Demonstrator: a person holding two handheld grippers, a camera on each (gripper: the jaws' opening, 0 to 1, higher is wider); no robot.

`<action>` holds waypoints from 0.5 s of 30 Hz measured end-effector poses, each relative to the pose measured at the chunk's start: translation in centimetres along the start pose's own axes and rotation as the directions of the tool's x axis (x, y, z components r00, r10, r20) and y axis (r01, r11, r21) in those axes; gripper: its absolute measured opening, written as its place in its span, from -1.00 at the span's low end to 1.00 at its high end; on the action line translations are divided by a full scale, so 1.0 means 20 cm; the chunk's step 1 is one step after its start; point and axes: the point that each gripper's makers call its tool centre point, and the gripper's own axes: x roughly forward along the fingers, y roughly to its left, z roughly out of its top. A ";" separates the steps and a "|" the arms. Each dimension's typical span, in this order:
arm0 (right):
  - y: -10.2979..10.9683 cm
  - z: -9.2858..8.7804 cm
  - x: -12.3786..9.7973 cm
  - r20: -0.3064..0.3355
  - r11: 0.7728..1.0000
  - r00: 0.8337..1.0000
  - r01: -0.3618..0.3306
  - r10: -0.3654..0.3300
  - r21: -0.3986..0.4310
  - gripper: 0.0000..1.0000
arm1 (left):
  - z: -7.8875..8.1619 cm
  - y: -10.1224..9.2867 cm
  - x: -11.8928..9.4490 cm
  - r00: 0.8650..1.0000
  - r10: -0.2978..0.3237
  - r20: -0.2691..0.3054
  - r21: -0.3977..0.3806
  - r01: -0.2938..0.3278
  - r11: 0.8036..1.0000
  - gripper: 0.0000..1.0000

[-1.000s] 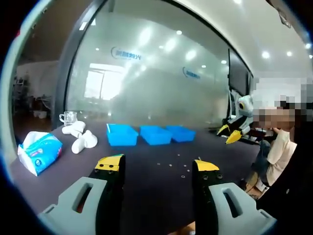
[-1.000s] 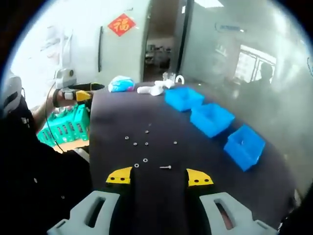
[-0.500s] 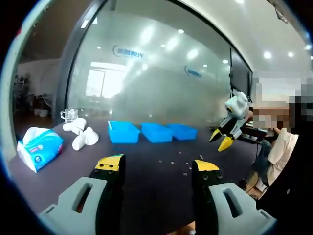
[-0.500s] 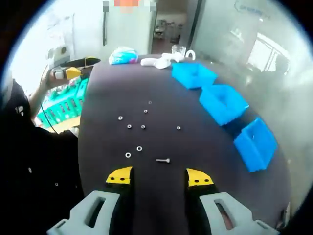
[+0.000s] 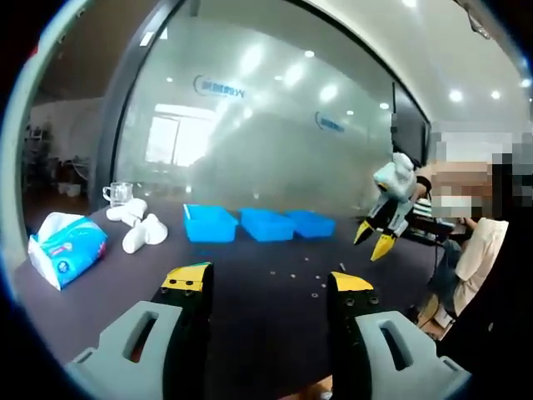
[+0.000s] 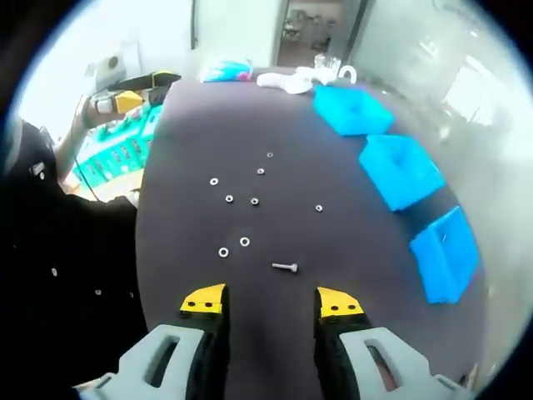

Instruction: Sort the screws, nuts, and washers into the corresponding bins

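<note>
The right gripper (image 6: 272,302), jaws spread and holding nothing, is hovering above a dark table (image 6: 333,250) with a lone screw (image 6: 285,267) lying just ahead of its tips. Small nuts and washers (image 6: 234,198) are scattered beyond; 3 blue bins (image 6: 402,171) are lining the right edge. The screw's long axis is running across the view, its head apparently pointing right. Gripping well likely means closing the jaws across the shank. The left gripper (image 5: 266,282), also open and empty, is waiting low at the table's near edge.
</note>
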 end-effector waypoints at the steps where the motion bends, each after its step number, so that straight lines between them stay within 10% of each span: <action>1: 0.00 0.00 0.00 -0.004 1.000 1.000 -0.004 0.004 -0.009 -0.27 | 0.00 0.00 0.00 1.000 0.001 0.000 0.001 -0.001 1.000 0.05; 7: 0.00 0.01 0.01 -0.020 0.999 1.000 -0.024 0.023 -0.040 -0.28 | 0.00 0.00 0.00 1.000 0.001 0.002 -0.002 -0.001 1.000 0.05; 15: -0.03 -0.05 0.03 -0.086 0.979 0.996 0.023 -0.005 0.204 -0.36 | -0.01 0.00 0.00 1.000 0.004 -0.003 0.000 -0.004 1.000 0.05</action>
